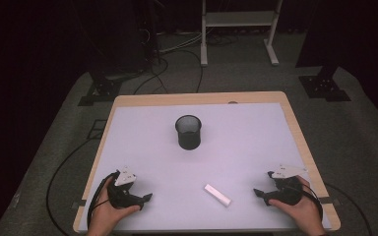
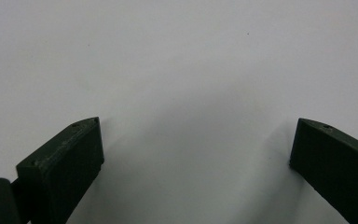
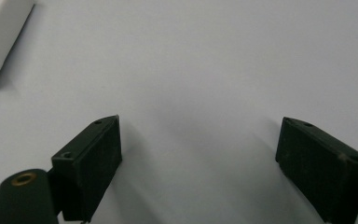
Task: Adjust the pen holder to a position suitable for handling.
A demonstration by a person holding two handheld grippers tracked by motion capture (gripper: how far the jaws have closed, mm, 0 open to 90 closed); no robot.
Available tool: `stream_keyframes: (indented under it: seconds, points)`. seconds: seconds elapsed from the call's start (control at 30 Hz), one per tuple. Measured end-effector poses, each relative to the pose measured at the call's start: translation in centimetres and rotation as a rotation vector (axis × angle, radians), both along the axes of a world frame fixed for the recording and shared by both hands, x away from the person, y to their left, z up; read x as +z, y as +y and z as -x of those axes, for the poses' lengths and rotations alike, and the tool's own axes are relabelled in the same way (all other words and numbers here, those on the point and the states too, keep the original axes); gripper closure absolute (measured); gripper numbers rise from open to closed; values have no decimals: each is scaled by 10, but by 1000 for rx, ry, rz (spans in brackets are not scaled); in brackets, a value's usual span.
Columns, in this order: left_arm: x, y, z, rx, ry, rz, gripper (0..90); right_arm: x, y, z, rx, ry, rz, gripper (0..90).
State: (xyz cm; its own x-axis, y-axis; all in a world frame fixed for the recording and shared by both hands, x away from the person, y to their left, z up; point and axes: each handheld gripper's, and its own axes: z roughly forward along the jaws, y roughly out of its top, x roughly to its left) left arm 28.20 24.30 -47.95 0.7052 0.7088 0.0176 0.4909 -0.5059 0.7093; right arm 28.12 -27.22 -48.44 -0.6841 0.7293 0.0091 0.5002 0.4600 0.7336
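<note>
A black mesh cup (image 1: 188, 131) stands upright near the middle of the white table top (image 1: 236, 137). A small white block (image 1: 217, 194) lies flat toward the front, right of centre. My left gripper (image 1: 146, 198) rests at the front left in a hand, pointing right; in the left gripper view my left gripper (image 2: 193, 144) stands open over bare white surface. My right gripper (image 1: 257, 193) rests at the front right, pointing left toward the block. In the right gripper view my right gripper (image 3: 198, 144) is open, and the white block (image 3: 0, 37) lies at the upper left corner, apart from it.
The table has a wooden rim (image 1: 197, 98). Black cables (image 1: 59, 172) run over the grey floor at the left. A white metal stand (image 1: 238, 29) is behind the table, with dark stand bases (image 1: 325, 86) at the sides.
</note>
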Motion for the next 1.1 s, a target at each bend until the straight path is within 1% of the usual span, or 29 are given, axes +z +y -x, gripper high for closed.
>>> stream_keyframes:
  seconds: [0.2,0.27,0.37,0.43,0.47,0.57,0.67,0.7,0.9,1.1]
  points:
    - [0,0,0,6,0,5,33,0,0,0,1,-1,-1,131]
    - [1,1,0,16,-3,6,55,0,0,0,1,-3,1,132]
    - [2,1,0,16,-2,8,68,0,0,0,1,-2,0,132]
    - [3,2,0,15,-8,6,113,0,0,0,0,-1,-2,132]
    - [4,2,-1,15,-8,11,120,0,0,0,0,-2,-1,132]
    - [5,2,-1,17,-12,12,128,0,0,0,0,-2,-1,132]
    - [8,2,-1,15,-14,25,134,0,0,0,1,-4,-1,132]
    - [9,2,-2,11,-18,21,134,0,0,0,1,-4,-1,132]
    - [15,-2,-7,5,-28,22,139,0,0,0,1,-3,-1,132]
    - [23,-6,-17,10,-38,46,139,0,0,0,0,-1,-1,131]
